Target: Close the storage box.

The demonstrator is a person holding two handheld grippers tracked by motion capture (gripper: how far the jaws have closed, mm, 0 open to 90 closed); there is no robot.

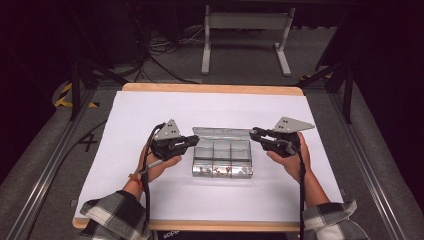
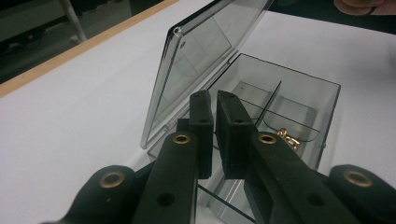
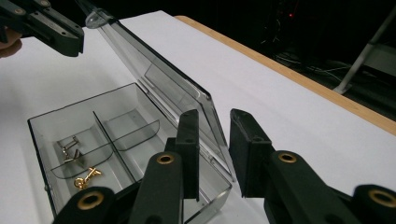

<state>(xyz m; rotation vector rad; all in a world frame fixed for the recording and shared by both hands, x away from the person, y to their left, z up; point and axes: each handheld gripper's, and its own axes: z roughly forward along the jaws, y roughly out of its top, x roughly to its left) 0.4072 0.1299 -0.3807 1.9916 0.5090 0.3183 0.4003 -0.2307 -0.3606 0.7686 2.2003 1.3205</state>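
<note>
A clear plastic compartment box lies mid-table. Its lid stands raised at the back. Small gold fittings lie in the front compartments. My left gripper is at the box's left end beside the lid, jaws nearly together with nothing between them. It also appears far off as the left gripper near the lid's corner. My right gripper is at the right end, open, with the lid's side edge showing in the gap.
White paper covers the wooden table, with bare sheet on every side of the box. Checked sleeves come in at the bottom. Beyond the far edge are a metal stand and cables on the floor.
</note>
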